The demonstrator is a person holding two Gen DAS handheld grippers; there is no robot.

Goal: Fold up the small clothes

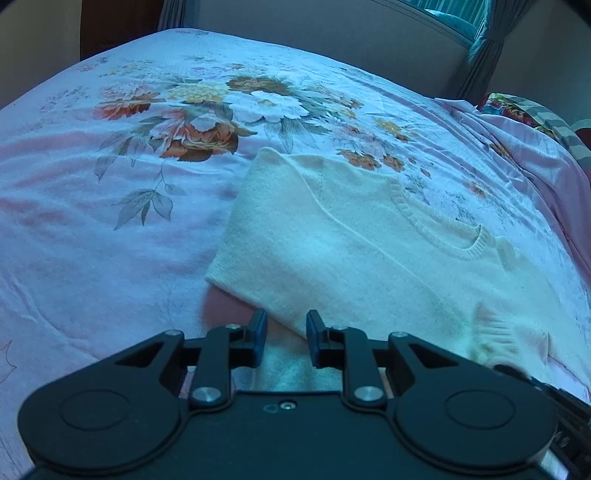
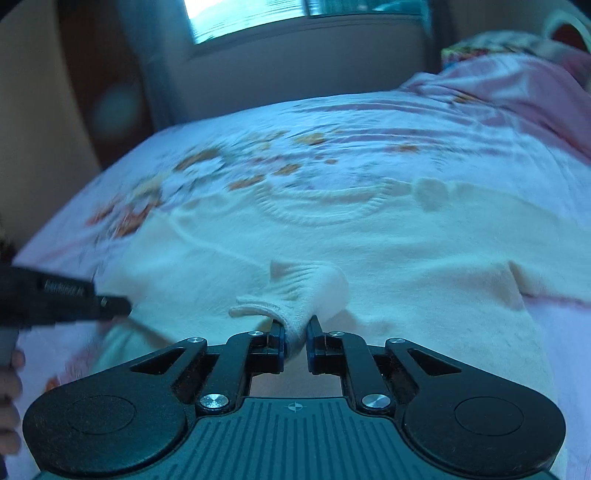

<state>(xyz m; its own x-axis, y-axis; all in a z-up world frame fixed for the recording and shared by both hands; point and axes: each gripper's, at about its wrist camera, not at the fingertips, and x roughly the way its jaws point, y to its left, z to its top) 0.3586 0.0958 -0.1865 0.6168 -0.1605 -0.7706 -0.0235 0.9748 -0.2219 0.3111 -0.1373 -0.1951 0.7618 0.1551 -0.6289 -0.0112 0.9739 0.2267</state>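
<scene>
Inspector: Item under inspection?

Assessor: One cream-white knitted sweater (image 1: 332, 236) with a ribbed round neckline. It lies flat on a bed covered by a pale pink bedspread (image 1: 110, 229) printed with orange, white and yellow flowers. The neckline faces the far side of the bed in the right wrist view. One sleeve is folded in over the body, and its ribbed cuff (image 2: 295, 295) rests on the front panel.

Inspector: State of the right claw?

Assessor: The right claw (image 2: 295, 341) is drawn narrow and pinches the end of that ribbed cuff. Knit fabric fills the gap, and both blue-lined pads press against it.

Inspector: And the left claw?

Assessor: The left claw (image 1: 286, 341) stands at the near hem of the sweater, pointed downward. Its fingers are set a short way apart. The hem edge lies between them and passes beneath the tool. Whether the pads actually press on the fabric cannot be told from either view.

Inspector: Position of one tool against the other?

Assessor: In the right wrist view the left tool enters from the left edge, blurred, with a person's hand (image 2: 9, 391) partly visible below it. In the left wrist view the cuff appears blurred at lower right, beside the dark body of the right tool.

Inspector: Surroundings?

Assessor: A window (image 2: 251, 14) sits behind the bed, with a grey curtain (image 1: 480, 59) at its side. A multicoloured patterned cloth (image 1: 517, 110) lies at the far right of the bed.
</scene>
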